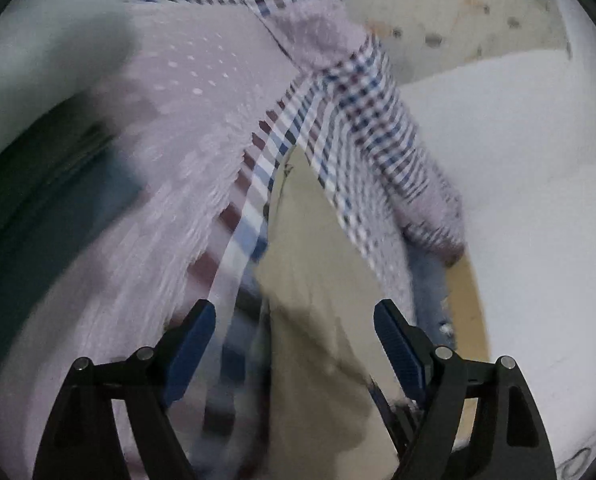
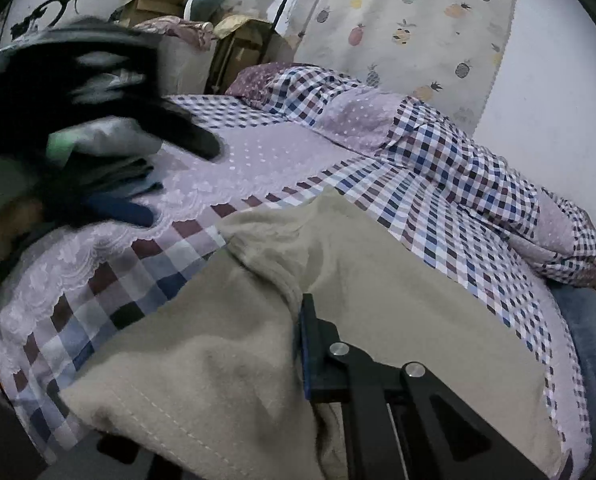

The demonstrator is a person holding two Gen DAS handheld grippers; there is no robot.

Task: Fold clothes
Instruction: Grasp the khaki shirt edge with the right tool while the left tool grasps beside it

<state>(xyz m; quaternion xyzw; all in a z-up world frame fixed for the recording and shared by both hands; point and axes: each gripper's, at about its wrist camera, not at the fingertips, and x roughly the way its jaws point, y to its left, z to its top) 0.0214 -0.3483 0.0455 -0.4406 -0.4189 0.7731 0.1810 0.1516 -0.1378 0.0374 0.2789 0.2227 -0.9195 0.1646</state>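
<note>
The beige garment (image 2: 377, 280) lies spread on the bed, over the checked bedcover (image 2: 437, 208), its near part bunched and lifted toward the right wrist camera. A stitched seam runs across the fold of cloth closest to the lens. The right gripper (image 2: 303, 344) is clamped on this garment — only one blue-padded finger shows, its edge pressed against a ridge of beige cloth that covers the other finger.

In the left wrist view the same beige garment (image 1: 317, 280) runs as a long strip from between the fingers up toward the middle of the frame, blurred by motion. The left gripper (image 1: 294, 344) hangs above it with its two blue-padded fingers spread wide and nothing between them.

Around the garment, the bedcover has a lilac dotted panel (image 2: 266, 152) edged with lace, beside the blue, maroon and white checks. A rumpled quilt (image 2: 477, 168) of the same pattern lies along the far side of the bed by the wall. At the left of the right wrist view sits a dark, blurred pile of clothes (image 2: 110, 184) on the bed — the left gripper's blurred black body shows above it. A pineapple-print curtain (image 2: 409, 20) hangs behind the bed.
</note>
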